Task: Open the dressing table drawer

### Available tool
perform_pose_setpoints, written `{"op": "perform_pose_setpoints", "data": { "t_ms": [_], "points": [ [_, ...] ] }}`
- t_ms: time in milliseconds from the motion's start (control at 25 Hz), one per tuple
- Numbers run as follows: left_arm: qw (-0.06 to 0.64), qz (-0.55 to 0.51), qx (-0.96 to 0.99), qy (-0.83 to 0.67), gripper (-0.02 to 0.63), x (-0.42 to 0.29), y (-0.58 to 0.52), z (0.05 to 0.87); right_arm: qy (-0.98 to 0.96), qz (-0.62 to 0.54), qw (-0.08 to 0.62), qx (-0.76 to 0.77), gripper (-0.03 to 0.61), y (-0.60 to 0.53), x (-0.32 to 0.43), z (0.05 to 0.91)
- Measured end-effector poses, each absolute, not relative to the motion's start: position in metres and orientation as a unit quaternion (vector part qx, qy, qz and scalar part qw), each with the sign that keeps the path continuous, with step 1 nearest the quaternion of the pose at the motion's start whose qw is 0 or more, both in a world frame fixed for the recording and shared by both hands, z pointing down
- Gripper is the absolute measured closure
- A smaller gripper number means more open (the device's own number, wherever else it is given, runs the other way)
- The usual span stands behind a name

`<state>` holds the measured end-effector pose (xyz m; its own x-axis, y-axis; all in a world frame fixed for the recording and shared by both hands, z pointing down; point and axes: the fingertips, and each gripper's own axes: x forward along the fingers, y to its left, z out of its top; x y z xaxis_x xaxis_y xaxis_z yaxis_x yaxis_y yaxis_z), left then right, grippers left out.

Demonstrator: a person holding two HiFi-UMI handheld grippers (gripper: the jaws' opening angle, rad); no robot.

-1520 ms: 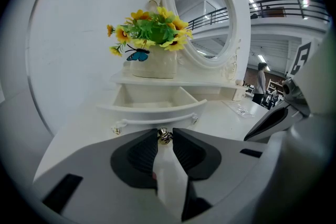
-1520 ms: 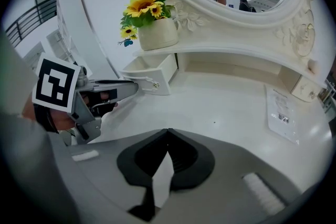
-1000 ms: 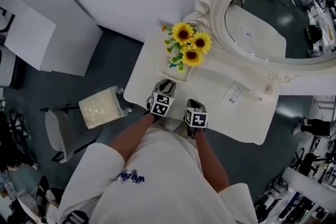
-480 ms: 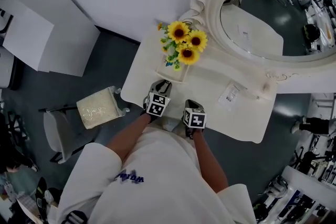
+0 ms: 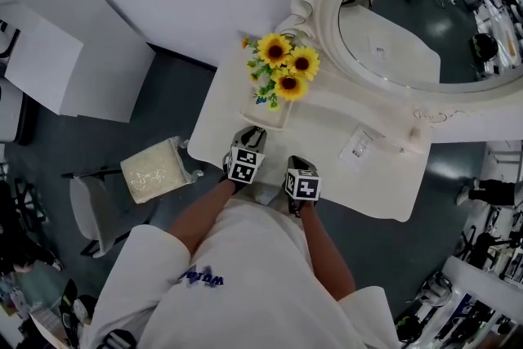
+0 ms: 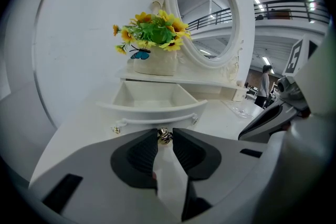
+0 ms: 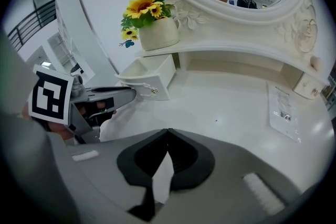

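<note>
The small white drawer (image 6: 151,103) of the dressing table stands pulled out, and its inside shows empty. It sits under the vase shelf in the head view, drawer (image 5: 267,115). My left gripper (image 6: 165,135) is shut on the drawer's brass knob (image 6: 165,137), which shows between the jaw tips. From the right gripper view the same left gripper (image 7: 124,93) reaches to the drawer front (image 7: 152,83). My right gripper (image 7: 167,131) hovers over the tabletop, shut, with nothing between its pads. In the head view the left gripper (image 5: 256,131) and right gripper (image 5: 297,163) sit side by side at the table's near edge.
A white vase of sunflowers (image 5: 283,65) stands on the shelf above the drawer. A large oval mirror (image 5: 409,12) rises behind. A printed card (image 7: 283,107) and a small bottle (image 5: 418,136) lie on the tabletop (image 7: 220,102) to the right. A stool (image 5: 151,172) stands on the floor at left.
The head view has shifted slightly. Both grippers and the drawer have kept their places.
</note>
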<state>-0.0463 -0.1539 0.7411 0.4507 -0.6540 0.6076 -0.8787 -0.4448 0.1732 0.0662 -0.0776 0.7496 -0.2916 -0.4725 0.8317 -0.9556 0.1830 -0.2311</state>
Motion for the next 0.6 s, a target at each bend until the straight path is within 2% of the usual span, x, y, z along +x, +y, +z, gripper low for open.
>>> {"op": "perform_pose_setpoints", "data": {
  "t_ms": [600],
  "points": [
    [0.24, 0.241, 0.819, -0.462, 0.519, -0.0471, -0.1544, 0.7414, -0.698, 0.392, 0.305, 0.515, 0.566, -0.0744, 0.0715, 0.7503]
  ]
}}
